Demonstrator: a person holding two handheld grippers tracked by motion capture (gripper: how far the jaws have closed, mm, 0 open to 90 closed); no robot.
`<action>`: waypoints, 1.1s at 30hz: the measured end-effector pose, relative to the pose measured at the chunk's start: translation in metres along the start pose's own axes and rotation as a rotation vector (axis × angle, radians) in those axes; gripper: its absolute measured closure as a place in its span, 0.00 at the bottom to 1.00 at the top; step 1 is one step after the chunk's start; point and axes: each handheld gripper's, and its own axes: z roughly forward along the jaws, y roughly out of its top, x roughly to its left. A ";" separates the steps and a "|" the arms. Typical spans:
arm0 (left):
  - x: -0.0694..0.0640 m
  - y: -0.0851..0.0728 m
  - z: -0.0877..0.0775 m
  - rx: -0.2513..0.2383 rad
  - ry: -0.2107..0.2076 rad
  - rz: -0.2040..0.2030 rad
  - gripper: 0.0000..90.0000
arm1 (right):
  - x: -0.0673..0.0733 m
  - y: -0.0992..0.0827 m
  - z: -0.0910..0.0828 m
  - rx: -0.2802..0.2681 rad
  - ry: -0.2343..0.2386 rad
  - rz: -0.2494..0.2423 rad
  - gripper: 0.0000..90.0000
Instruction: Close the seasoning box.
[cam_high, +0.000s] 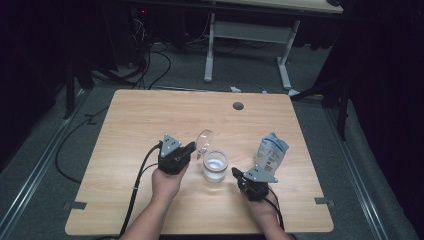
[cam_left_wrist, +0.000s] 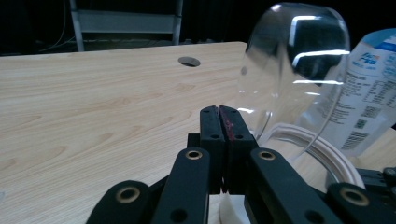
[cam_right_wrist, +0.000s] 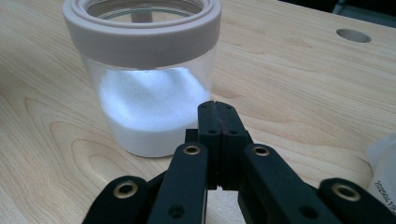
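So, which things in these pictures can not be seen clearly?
- Pouch print: too small to read in the left gripper view, and the right edge cuts it off.
- Lid: high view, too small to tell whether it is hinged to the jar.
- Jar base: right gripper view, partly hidden behind the shut right tool.

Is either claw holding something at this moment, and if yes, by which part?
Nothing is held. The left claw is shut and empty beside the clear lid; the right claw is shut and empty in front of the jar.
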 end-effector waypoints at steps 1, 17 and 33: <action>-0.002 0.000 0.000 -0.002 -0.004 0.004 0.98 | 0.000 0.000 0.000 0.000 0.001 0.000 1.00; -0.004 -0.026 -0.016 0.028 0.008 0.063 0.97 | 0.001 -0.001 0.001 0.002 0.005 -0.009 1.00; 0.063 -0.092 -0.096 0.115 0.189 0.076 0.69 | -0.005 0.019 0.000 -0.053 -0.013 0.023 1.00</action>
